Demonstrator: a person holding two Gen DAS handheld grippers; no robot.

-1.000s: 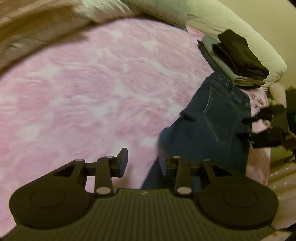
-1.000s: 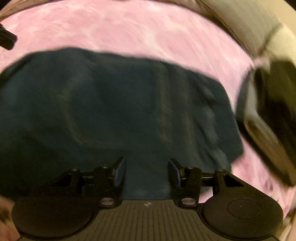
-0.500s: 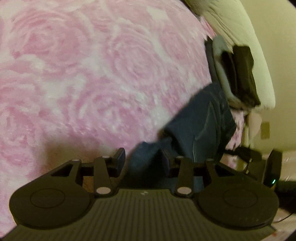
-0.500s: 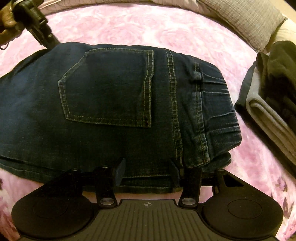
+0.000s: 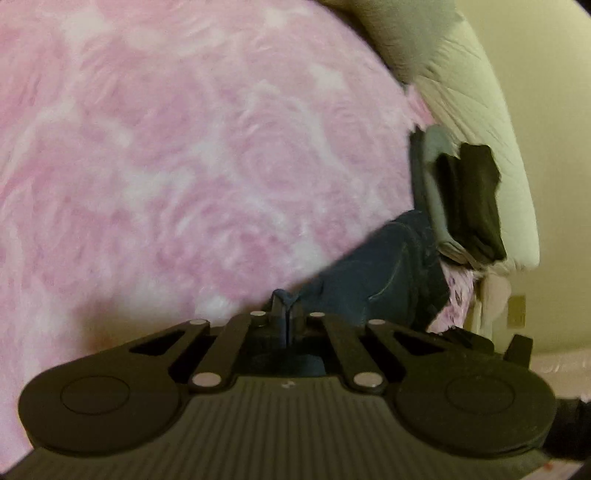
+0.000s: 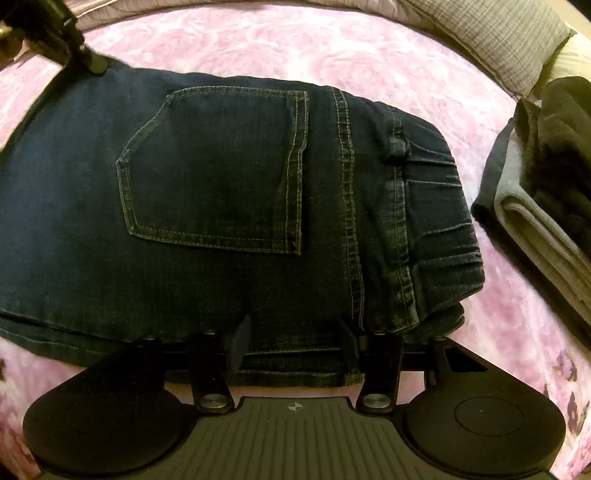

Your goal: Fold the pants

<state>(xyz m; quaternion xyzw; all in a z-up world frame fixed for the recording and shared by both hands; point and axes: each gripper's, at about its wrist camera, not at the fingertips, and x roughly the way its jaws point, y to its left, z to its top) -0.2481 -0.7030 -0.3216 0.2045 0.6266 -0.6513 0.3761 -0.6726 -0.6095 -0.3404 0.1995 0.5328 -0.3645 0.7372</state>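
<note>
Dark blue jeans (image 6: 221, 206) lie flat on the pink rose blanket (image 6: 332, 48), back pocket up, waistband to the right. My right gripper (image 6: 295, 341) hovers open over their near edge, the denim lying under and between its fingers. In the left wrist view my left gripper (image 5: 286, 314) is shut, with a fold of the jeans (image 5: 373, 273) pinched between its pads. The right wrist view shows that same left gripper (image 6: 86, 61) at the jeans' far left corner.
A folded stack of grey and black clothes (image 6: 539, 177) sits right of the waistband. A grey pillow (image 6: 491, 33) and a cream duvet (image 5: 476, 110) border the bed's far side. Pink blanket stretches behind the jeans.
My left gripper rolled, came down to the jeans' corner and shut on the denim. The right gripper slid over the jeans a second ago and has since held still, open.
</note>
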